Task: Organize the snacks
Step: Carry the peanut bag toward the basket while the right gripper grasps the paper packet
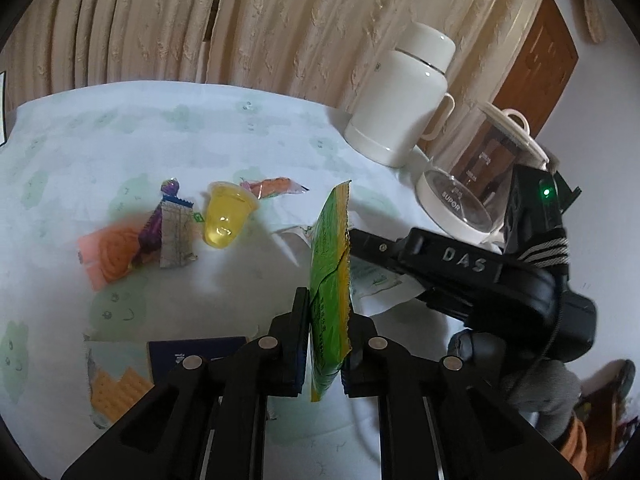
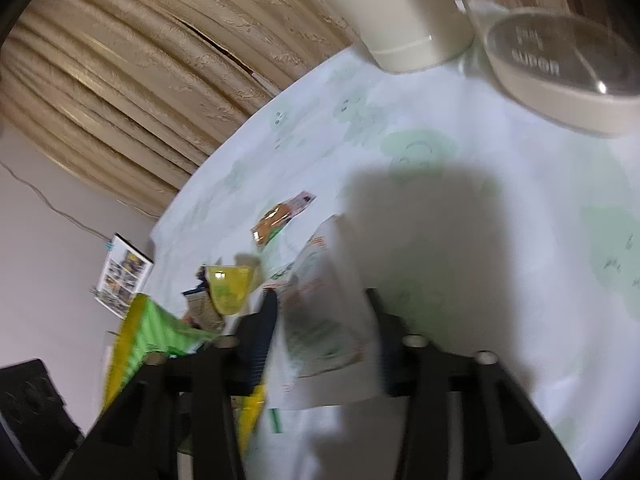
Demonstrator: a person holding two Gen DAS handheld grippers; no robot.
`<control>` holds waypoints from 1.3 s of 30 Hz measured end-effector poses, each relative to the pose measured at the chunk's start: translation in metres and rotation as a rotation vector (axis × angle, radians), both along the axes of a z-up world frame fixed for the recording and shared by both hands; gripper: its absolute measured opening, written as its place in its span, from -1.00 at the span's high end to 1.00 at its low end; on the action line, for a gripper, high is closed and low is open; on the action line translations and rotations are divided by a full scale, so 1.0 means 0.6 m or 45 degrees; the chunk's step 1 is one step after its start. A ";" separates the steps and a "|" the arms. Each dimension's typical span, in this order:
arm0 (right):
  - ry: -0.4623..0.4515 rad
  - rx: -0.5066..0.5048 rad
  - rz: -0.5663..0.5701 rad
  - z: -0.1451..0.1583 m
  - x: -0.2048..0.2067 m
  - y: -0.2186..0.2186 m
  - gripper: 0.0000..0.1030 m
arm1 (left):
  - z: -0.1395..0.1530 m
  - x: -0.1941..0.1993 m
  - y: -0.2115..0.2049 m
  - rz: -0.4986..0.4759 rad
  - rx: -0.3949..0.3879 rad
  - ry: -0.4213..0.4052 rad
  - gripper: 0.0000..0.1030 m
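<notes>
My left gripper (image 1: pixel 330 332) is shut on a green and yellow snack packet (image 1: pixel 328 264), held edge-on and upright above the table; the same packet (image 2: pixel 156 332) shows at the lower left of the right wrist view. My right gripper (image 2: pixel 322 316) is open, low over the table, with one finger on each side of a flat white packet (image 2: pixel 320 312). In the left wrist view that white packet (image 1: pixel 376 284) lies under the right gripper's black body (image 1: pixel 460 260). Whether the fingers touch it is blurred.
A yellow jelly cup (image 1: pixel 226 216), an orange packet (image 1: pixel 276 188), a purple candy (image 1: pixel 154 224), a checked wrapper (image 1: pixel 174 236) and a pink-orange packet (image 1: pixel 108 256) lie mid-table. A blue cracker packet (image 1: pixel 192 356) lies near. A white flask (image 1: pixel 404 96) and a glass kettle (image 1: pixel 472 184) stand back right.
</notes>
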State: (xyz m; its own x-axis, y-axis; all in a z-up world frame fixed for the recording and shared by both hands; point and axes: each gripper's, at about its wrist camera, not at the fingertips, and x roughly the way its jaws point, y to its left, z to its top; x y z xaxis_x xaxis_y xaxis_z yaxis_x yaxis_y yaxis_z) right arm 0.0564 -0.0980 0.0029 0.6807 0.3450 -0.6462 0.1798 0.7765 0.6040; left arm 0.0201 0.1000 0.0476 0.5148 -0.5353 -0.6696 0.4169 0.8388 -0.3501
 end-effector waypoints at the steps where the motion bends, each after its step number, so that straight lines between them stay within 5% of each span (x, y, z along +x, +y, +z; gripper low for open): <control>1: -0.007 -0.004 0.002 0.001 -0.001 0.001 0.49 | 0.002 0.000 0.004 0.006 -0.008 -0.001 0.75; 4: -0.035 0.001 0.020 0.008 -0.005 0.003 0.64 | 0.010 0.000 0.018 0.024 -0.031 -0.004 0.75; 20: -0.155 0.034 0.044 0.043 -0.024 0.006 0.73 | 0.073 -0.012 0.142 0.218 -0.116 -0.111 0.75; 23: -0.126 0.014 0.048 0.036 -0.017 0.011 0.64 | 0.082 -0.014 0.177 0.264 -0.134 -0.124 0.75; 25: -0.111 -0.038 0.007 0.034 -0.017 0.010 0.02 | 0.087 -0.020 0.199 0.293 -0.135 -0.140 0.75; 27: -0.130 -0.091 -0.046 0.037 -0.022 0.009 -0.24 | 0.092 -0.027 0.221 0.321 -0.134 -0.157 0.75; 39: -0.047 -0.468 0.140 0.023 0.011 0.083 -0.51 | 0.115 -0.065 0.412 0.620 -0.140 -0.242 0.74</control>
State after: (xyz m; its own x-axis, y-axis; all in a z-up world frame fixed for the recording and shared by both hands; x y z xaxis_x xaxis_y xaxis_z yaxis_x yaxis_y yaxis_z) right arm 0.0629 -0.0483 0.0164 0.6775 0.1669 -0.7163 0.0670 0.9559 0.2861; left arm -0.0188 0.3471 0.1165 0.8280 -0.2656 -0.4939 0.0528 0.9137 -0.4029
